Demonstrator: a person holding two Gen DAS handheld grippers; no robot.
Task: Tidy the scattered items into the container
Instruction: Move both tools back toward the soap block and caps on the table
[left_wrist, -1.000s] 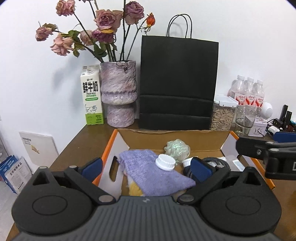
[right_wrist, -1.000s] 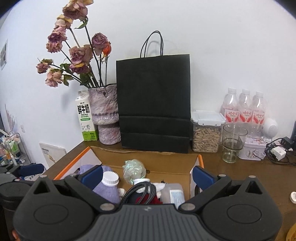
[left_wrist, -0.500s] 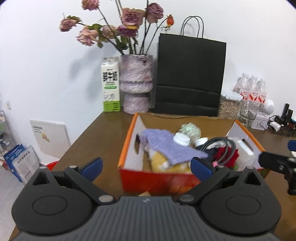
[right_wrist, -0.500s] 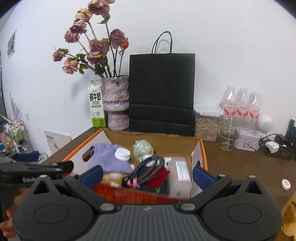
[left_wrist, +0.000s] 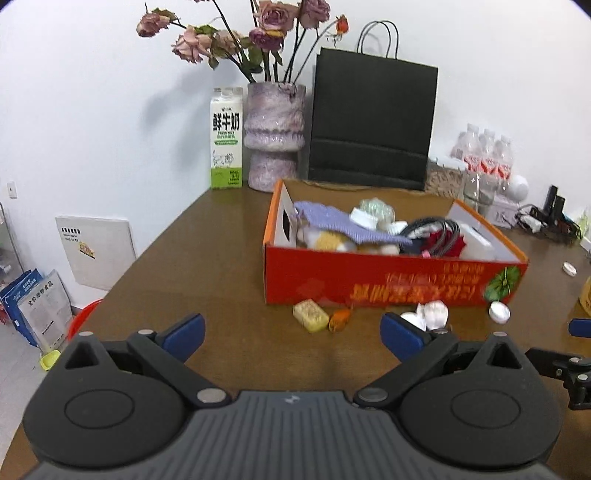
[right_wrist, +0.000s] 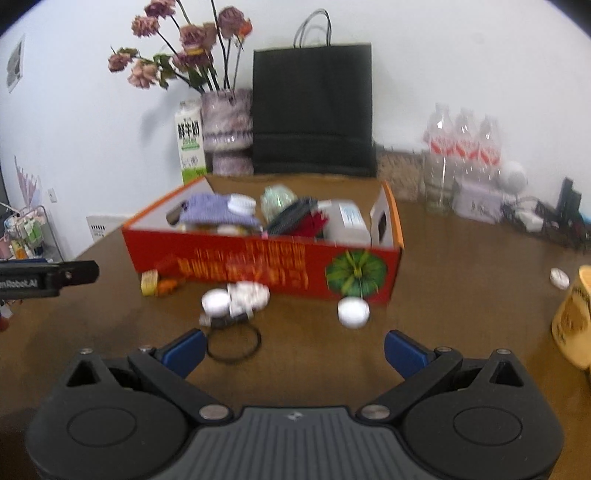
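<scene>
Pulled back from over the box (left_wrist: 391, 280) since a second ago, both grippers now low above the near part of the table (left_wrist: 207, 258). Left gripper (left_wrist: 291, 334) spread wide, grasping nothing; right gripper (right_wrist: 293, 350) likewise released, empty. Red cardboard, glossy, printed with yellow lettering and a green pumpkin; inside, a purple knitted cloth (left_wrist: 332, 221), a white cap (right_wrist: 242, 203), a black coiled cable (left_wrist: 432, 230), a white plastic bottle (right_wrist: 349, 221).

Loose on bare brown wood just in front of the box's near wall: a yellow block (left_wrist: 311, 315) touching an orange wrapper (left_wrist: 340, 319), a crumpled white bundle (left_wrist: 430, 314), a round white lid (right_wrist: 353, 312), a thin black ring (right_wrist: 233, 342) by the right gripper's left finger. Open wood left of the box; far edge crowded by a milk carton (left_wrist: 226, 138), a mottled purple vase (left_wrist: 275, 136), a black paper bag (left_wrist: 373, 125).
</scene>
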